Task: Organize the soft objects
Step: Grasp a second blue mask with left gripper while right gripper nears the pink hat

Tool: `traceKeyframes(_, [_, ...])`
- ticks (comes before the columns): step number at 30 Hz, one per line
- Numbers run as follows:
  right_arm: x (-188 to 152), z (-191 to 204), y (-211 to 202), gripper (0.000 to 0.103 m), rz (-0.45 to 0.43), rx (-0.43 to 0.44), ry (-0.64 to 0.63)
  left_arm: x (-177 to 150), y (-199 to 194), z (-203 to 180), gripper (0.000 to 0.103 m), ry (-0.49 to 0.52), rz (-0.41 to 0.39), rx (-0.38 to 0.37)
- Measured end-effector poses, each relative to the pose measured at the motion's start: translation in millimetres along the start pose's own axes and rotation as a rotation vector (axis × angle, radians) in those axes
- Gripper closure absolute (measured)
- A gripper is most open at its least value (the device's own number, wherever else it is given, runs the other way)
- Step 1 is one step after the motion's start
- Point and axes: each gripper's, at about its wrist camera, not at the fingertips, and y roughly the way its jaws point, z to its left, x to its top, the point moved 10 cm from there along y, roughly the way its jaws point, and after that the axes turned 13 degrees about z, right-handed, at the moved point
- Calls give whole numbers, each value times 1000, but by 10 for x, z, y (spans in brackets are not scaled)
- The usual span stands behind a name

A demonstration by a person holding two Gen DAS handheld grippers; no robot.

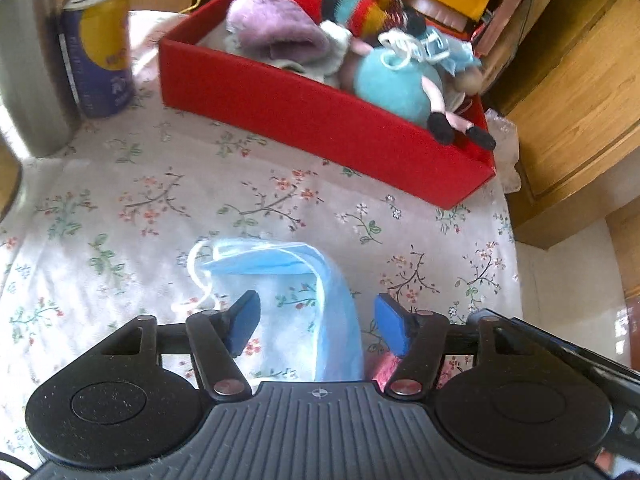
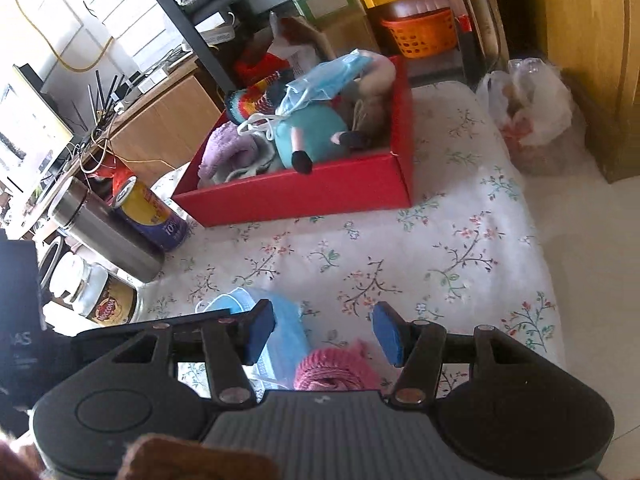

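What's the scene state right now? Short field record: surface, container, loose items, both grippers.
surface: floral tablecloth
container: red box, already holding plush toys, a purple knit item and a face mask
loose items: blue face mask; pink knit item
left gripper: open, mask between its fingers, pads not pressing
right gripper: open above the pink knit item
bystanders: can, steel flask

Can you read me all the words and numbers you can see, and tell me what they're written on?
"10%": on the yellow and purple can.
"AS": on the black box at the left edge; the rest is cut off.
Jar label: a red logo, too blurred to read.
The can's other lettering: too blurred in both views.
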Motion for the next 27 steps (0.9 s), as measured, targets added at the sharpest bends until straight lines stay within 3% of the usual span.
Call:
traceKeyframes(5, [-17,-104,18,76,9,-39,-5,81,162,-79,40,-13,1,22])
traceKeyframes(8, [-29,-188,28,75,24,-47,5,89,240,-145,50,18,11,36])
traceKeyframes(11, [-24,-246,22,71,30,-61,8,81,277,-148,70,42,11,64])
traceKeyframes(12, [-19,-255,18,71,28,-68,5,75,278,-145,81,51,17,64])
traceKeyframes(14, [-16,-260,24,70,31,-80,-3,56,264,-121,87,44,29,33])
traceKeyframes(23, [-170,29,299,69,114,-116,-125,100,-178,141,90,34,-49,19])
traceKeyframes(27, [-296,143,517,69,167,-140,-170,73,-256,207,90,34,-46,3])
